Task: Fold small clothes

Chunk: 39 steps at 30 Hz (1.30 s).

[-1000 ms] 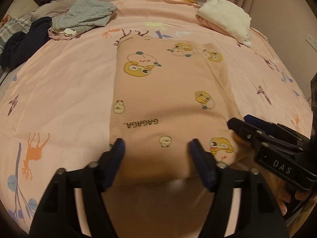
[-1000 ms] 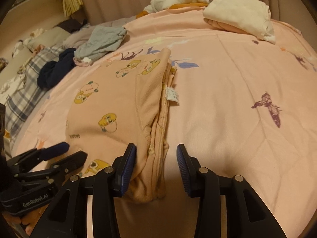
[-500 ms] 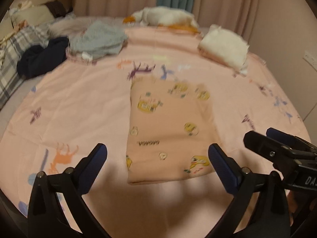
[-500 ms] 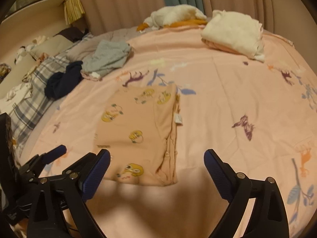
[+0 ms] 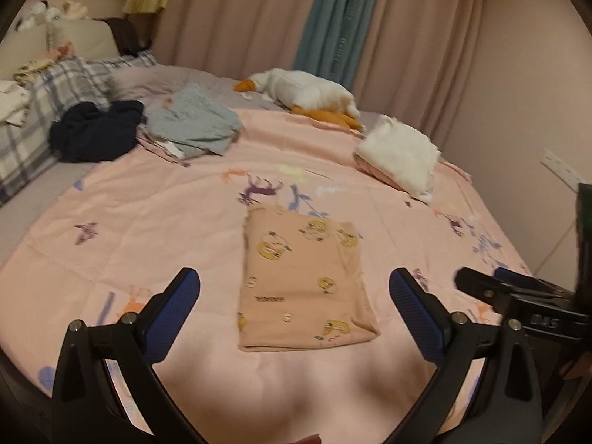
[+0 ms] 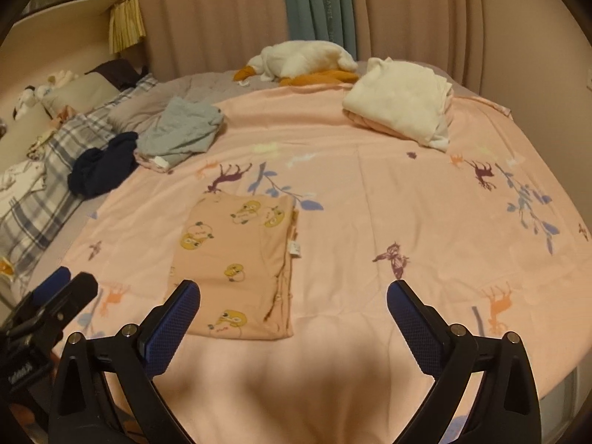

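Folded peach garment (image 5: 303, 281) flat on bed (image 5: 148, 214), mid-sheet, ahead of both tools. Left tool (image 5: 294, 305) and right tool (image 6: 294, 305) spread wide, gripping nothing, clear of cloth. Beyond: grey clothes (image 5: 192, 125), navy heap (image 5: 96, 129), white stack (image 6: 399, 111), plush goose (image 6: 299, 61).

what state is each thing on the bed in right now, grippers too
left gripper: open, holding nothing
right gripper: open, holding nothing
peach cartoon garment: folded, lying flat
grey garment: loosely heaped, unfolded
navy garment: crumpled
white pile: folded and stacked
plush goose: lying on its side
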Each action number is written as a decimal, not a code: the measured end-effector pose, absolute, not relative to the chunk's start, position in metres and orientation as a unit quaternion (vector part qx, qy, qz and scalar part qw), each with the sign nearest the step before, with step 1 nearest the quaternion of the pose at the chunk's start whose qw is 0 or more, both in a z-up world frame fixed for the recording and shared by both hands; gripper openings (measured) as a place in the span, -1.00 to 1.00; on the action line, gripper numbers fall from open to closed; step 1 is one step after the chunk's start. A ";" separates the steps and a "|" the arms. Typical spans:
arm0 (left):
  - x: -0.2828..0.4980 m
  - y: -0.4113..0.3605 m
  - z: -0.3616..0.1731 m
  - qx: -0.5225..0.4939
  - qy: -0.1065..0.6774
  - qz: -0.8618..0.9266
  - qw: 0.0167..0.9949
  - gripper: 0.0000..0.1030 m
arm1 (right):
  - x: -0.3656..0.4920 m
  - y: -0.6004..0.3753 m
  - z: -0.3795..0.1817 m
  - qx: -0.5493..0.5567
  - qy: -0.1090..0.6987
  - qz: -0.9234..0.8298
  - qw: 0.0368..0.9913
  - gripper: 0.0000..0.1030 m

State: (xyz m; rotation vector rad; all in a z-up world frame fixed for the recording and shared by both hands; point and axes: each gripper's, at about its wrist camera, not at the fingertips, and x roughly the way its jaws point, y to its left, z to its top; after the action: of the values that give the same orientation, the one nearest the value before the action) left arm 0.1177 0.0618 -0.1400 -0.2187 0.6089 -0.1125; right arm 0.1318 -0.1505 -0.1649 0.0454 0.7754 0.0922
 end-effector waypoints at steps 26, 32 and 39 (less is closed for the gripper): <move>0.085 0.069 -0.118 -0.088 0.271 -0.053 0.957 0.99 | 0.095 -0.144 -0.137 0.002 0.353 0.083 0.932 0.95; 0.083 0.066 -0.119 -0.083 0.273 -0.056 0.957 0.99 | 0.096 -0.144 -0.138 0.001 0.358 0.074 0.931 0.95; 0.084 0.064 -0.119 -0.078 0.276 -0.058 0.956 0.99 | 0.096 -0.143 -0.141 -0.001 0.363 0.063 0.930 0.95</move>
State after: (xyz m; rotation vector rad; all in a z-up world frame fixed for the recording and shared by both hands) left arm 0.0836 0.0644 -0.1192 -0.1587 0.5595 -0.1167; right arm 0.0959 -0.1431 -0.1415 -0.0019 0.7439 0.1292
